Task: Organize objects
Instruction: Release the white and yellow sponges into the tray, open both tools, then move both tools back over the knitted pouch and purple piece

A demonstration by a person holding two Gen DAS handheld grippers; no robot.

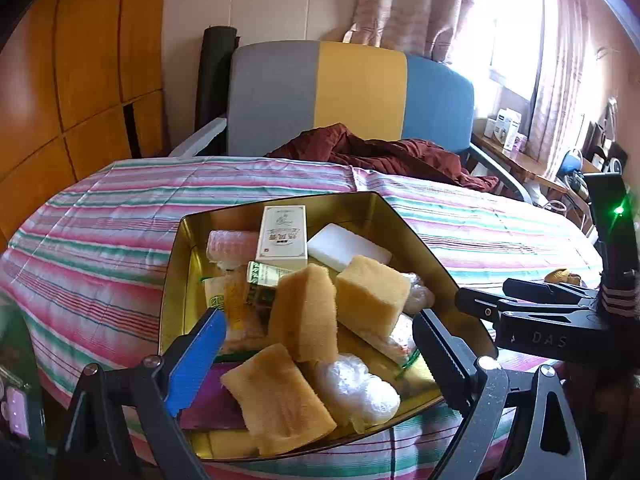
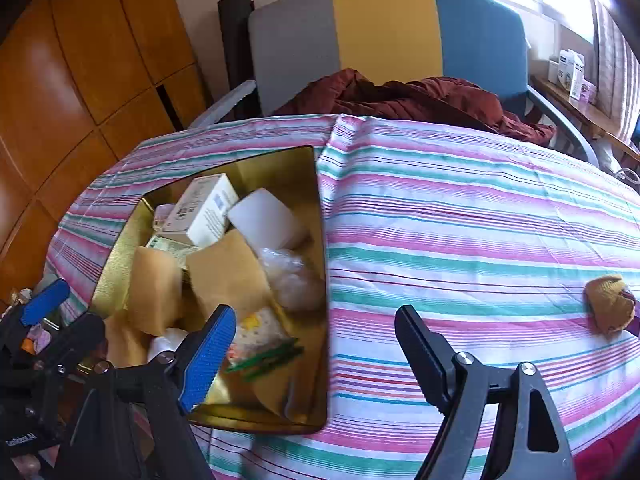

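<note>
My left gripper (image 1: 320, 364) is spread wide above the gold tin (image 1: 172, 280), holding nothing. My right gripper (image 2: 316, 344) is also wide and empty, over the tin's right wall and the striped cloth (image 2: 460, 220). The tin holds yellow sponges (image 1: 304, 312), a white box (image 1: 282, 240) with print too small to read, and wrapped packets. "DAS" is lettered on the right gripper's body. A brown ball (image 2: 610, 308) lies apart on the cloth.

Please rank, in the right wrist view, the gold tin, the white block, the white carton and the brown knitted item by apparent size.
1. gold tin
2. white carton and white block, alike
3. brown knitted item
</note>
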